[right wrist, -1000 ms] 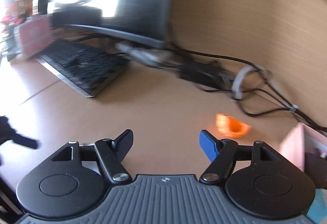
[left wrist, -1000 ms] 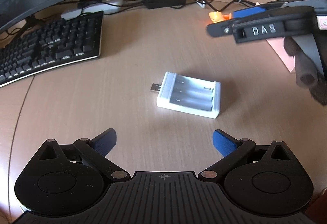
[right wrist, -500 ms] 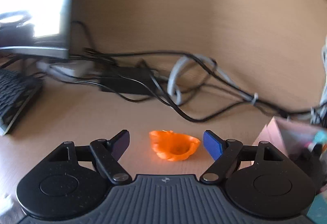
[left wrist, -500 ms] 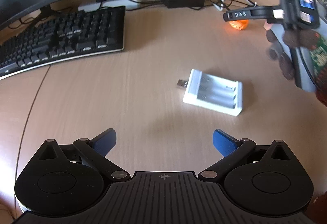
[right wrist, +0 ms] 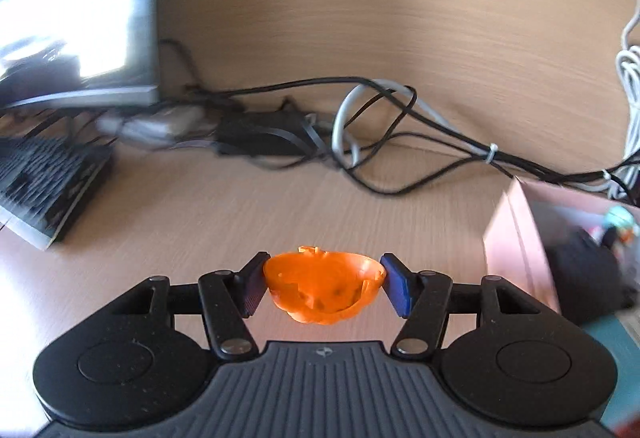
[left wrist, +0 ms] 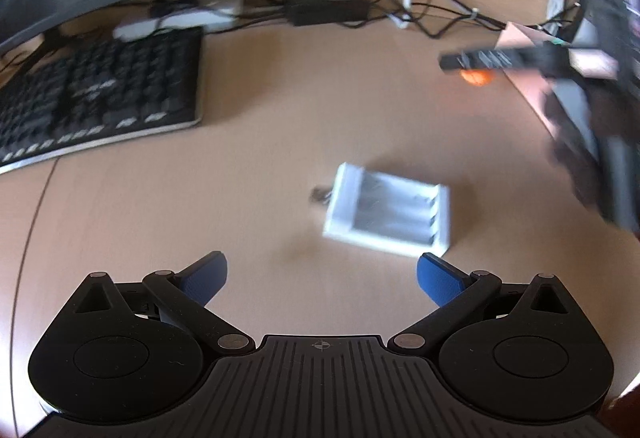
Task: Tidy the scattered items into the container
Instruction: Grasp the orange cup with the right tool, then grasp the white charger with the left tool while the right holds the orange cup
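Orange shell [right wrist: 324, 284] now between right claw [right wrist: 323, 288] pads.

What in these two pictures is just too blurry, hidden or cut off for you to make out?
- Pink container, right wrist view: contents smeared, cut by the right edge.
- Orange piece: whether it is lifted or resting on the desk.
- White charger, left wrist view: slots blurred.
- Right gripper, left wrist view: motion blur hides its lettering.
- Keyboard: key labels unreadable.
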`<state>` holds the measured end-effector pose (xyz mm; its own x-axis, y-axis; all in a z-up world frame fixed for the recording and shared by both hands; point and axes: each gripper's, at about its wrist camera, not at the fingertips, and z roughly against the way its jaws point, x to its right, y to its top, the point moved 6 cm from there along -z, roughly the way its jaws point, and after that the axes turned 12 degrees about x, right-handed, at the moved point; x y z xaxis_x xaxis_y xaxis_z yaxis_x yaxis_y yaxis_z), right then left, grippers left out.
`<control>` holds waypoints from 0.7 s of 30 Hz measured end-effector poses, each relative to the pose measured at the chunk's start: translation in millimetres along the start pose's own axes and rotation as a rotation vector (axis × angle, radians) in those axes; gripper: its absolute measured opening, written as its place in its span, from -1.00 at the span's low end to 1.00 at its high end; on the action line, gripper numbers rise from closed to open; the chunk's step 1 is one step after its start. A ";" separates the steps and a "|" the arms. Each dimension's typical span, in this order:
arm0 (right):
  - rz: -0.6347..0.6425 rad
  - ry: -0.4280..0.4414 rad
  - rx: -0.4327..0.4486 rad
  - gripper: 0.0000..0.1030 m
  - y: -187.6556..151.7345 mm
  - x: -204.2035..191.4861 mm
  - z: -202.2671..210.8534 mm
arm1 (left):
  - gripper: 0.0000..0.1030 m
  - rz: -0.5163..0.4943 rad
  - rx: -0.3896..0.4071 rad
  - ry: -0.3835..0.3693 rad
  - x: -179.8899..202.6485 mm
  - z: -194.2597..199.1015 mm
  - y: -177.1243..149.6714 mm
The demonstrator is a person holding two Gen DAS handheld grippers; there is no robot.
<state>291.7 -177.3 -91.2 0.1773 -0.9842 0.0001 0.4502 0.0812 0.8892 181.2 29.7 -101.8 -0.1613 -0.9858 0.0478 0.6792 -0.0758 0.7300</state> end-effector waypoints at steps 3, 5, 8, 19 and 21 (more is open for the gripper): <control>0.014 0.041 -0.023 0.17 -18.5 4.2 45.8 | 1.00 -0.016 0.016 -0.005 11.9 -7.7 7.6; 0.041 0.049 -0.038 0.17 -32.3 8.3 73.0 | 1.00 -0.025 0.023 -0.004 19.9 -12.2 9.8; 0.064 0.032 -0.055 0.17 -50.7 17.4 110.2 | 1.00 -0.052 0.034 0.017 31.6 -17.5 8.9; -0.094 -0.052 -0.081 0.17 -83.4 61.3 171.3 | 1.00 -0.095 0.089 -0.036 97.8 -12.0 -4.7; -0.078 -0.045 -0.069 0.17 -83.5 61.0 175.1 | 1.00 -0.074 0.097 0.002 99.0 -11.6 -4.6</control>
<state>111.7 -271.7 -85.3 0.1005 -0.9939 -0.0457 0.5209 0.0134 0.8535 170.3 -69.2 -108.3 -0.2070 -0.9783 -0.0102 0.5931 -0.1338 0.7940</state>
